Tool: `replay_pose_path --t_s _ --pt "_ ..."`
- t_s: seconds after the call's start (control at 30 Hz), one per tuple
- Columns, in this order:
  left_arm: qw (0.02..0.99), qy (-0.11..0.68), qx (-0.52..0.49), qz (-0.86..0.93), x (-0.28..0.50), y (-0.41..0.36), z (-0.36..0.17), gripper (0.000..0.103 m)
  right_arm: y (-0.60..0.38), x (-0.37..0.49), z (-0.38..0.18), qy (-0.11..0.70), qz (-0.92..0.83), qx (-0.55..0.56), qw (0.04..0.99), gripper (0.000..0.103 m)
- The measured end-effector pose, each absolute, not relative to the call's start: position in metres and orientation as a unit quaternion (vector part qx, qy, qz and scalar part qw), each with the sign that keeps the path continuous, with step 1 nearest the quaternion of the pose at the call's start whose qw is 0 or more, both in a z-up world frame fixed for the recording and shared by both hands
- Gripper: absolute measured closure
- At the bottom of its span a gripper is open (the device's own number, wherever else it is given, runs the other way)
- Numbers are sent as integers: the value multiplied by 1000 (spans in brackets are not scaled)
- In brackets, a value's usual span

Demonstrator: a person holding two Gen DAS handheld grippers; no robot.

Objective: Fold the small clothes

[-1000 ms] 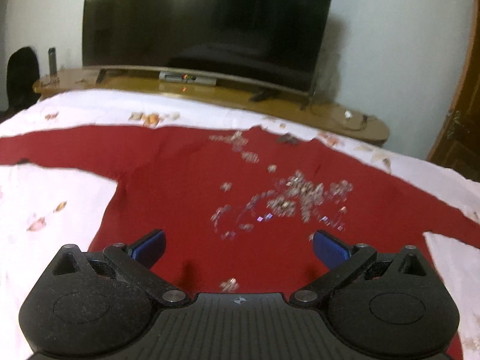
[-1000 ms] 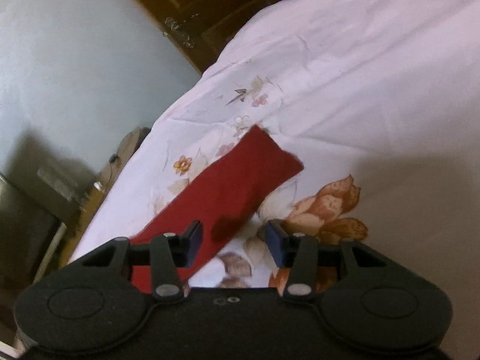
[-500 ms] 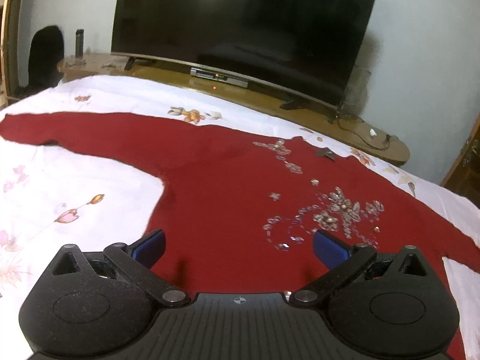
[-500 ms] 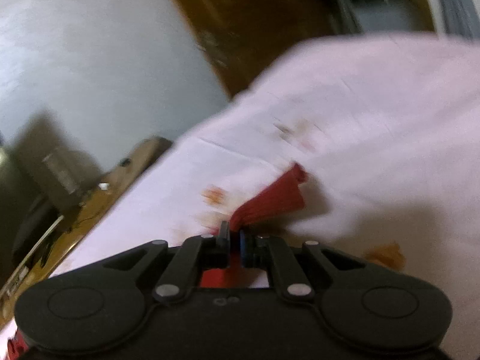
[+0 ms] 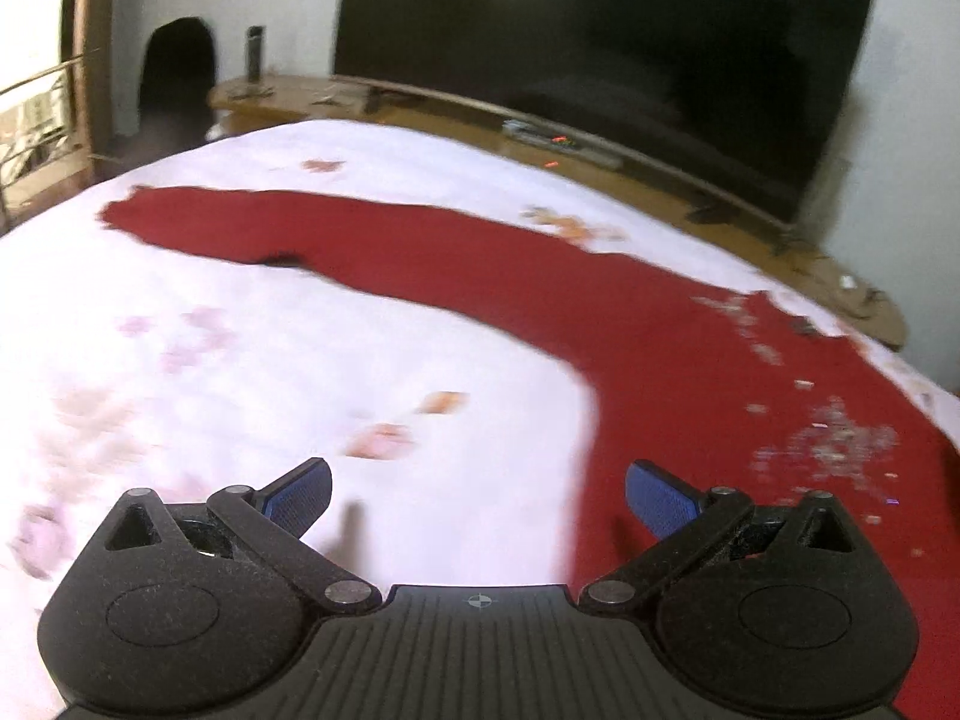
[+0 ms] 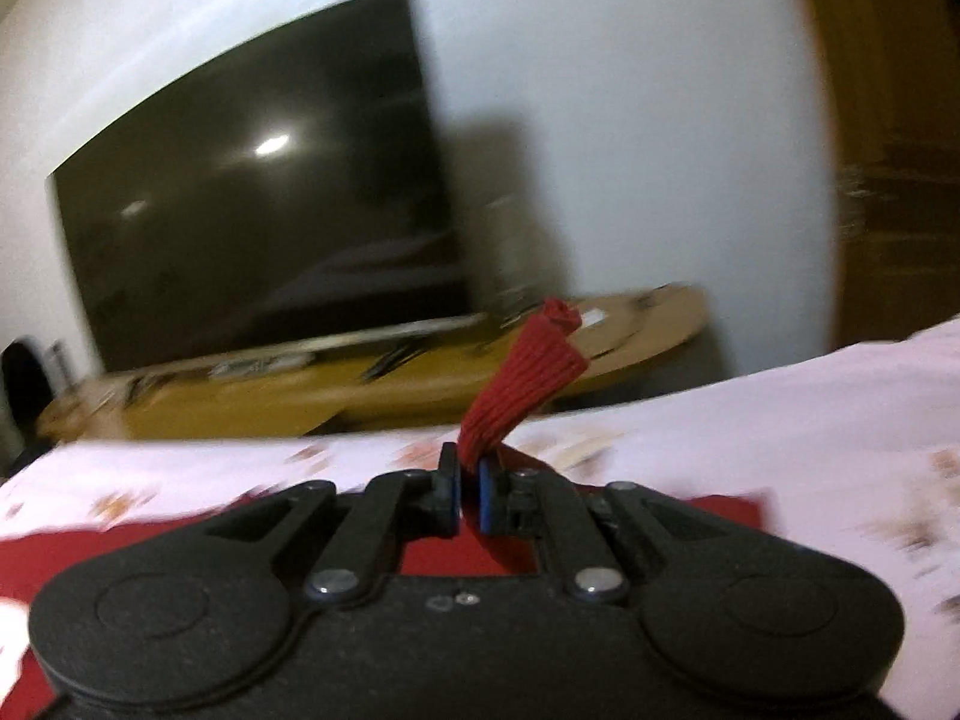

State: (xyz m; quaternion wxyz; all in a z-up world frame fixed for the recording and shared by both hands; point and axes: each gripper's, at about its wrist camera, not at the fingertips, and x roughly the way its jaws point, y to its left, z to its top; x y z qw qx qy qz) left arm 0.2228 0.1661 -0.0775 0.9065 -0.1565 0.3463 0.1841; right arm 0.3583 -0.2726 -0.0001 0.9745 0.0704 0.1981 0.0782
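Note:
A dark red knit sweater (image 5: 690, 348) with sparkly beads on its chest lies flat on a white floral bedsheet (image 5: 240, 360). Its left sleeve (image 5: 312, 228) stretches out to the far left. My left gripper (image 5: 477, 489) is open and empty, hovering over the sheet just left of the sweater's body edge. My right gripper (image 6: 469, 492) is shut on the ribbed cuff of the right sleeve (image 6: 528, 372), which sticks up above the fingers, lifted off the bed. More red fabric (image 6: 120, 546) lies under that gripper.
A large dark TV (image 5: 600, 48) stands on a long wooden console (image 5: 420, 108) beyond the bed; it also shows in the right wrist view (image 6: 258, 192). A wooden door (image 6: 900, 150) is at the right. A railing and dark chair (image 5: 174, 72) are at the far left.
My right gripper closed on the right sleeve cuff, lifted it and swung toward the TV. My left gripper moved left, from over the sweater's body to over the sheet beside it.

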Motion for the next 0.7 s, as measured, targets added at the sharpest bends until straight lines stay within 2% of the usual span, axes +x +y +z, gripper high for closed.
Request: replay_pose_path --t_s 0.3,0.33,0.4,0.57,0.67,0.7 --pt "893 365 -169 202 230 208 -88 0 -133 366 -61 281 170 13 944 96" --pt "895 363 -171 195 235 206 -87 0 -121 366 -71 299 182 1 937 94" --pt "900 359 -172 177 244 199 -84 0 -105 371 -83 334 206 -22 919 76" --pt "915 348 -176 100 284 164 -77 0 -129 330 -60 275 199 -13 940 74" --pt "922 337 -190 17 319 127 -74 1 -164 319 -48 272 155 4 950 74" --pt "920 338 -200 -13 330 114 -75 21 -177 315 -48 276 139 14 951 74"
